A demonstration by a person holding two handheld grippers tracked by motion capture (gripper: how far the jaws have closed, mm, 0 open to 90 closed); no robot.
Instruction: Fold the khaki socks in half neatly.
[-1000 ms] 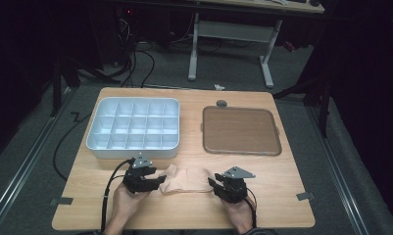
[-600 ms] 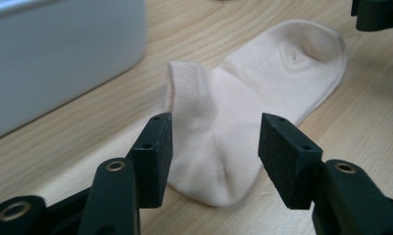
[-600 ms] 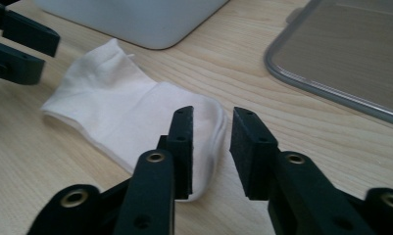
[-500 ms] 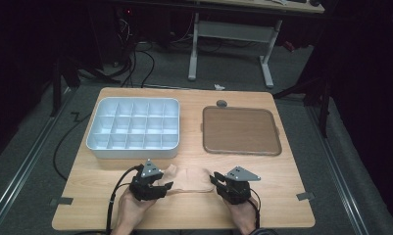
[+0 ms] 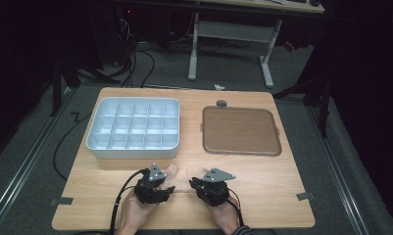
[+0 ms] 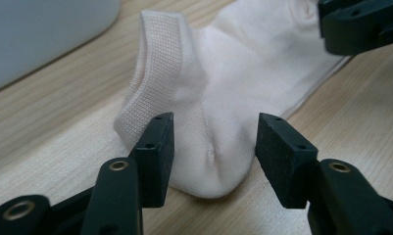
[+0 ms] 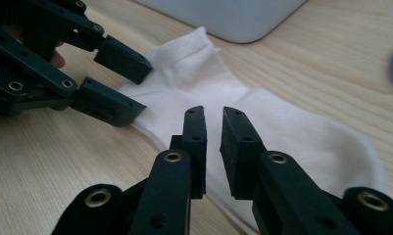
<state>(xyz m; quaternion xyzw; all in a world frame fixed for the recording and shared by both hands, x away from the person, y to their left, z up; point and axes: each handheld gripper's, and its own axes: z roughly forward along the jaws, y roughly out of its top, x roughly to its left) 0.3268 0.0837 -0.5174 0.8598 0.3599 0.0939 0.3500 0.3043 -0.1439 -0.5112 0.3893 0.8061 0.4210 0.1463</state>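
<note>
a pale sock (image 6: 223,93) is lying flat on the wooden table (image 5: 282,196), near the front edge, between the two hands. the left gripper (image 6: 213,142) is sitting low over the heel end of the sock with its jaws wide, one on each side of the rounded heel, not pinching yet. the right gripper (image 7: 212,142) is resting over the sock's lower edge with its jaws narrow, only a thin gap between them. i cannot tell if any cloth is caught in that gap (it looks empty from here).

the step in hand looks like getting a good hold on the sock. to do it well, the left gripper should be going a little lower and forward, so both jaws are closing on the thick heel part and not only the top layer. the right gripper should be pinching the edge firmly, so the sock is staying flat and not bunching up.

the white box (image 5: 133,128) with many little spaces and the brown tray (image 5: 240,131) are sitting farther back, well apart from the sock.
</note>
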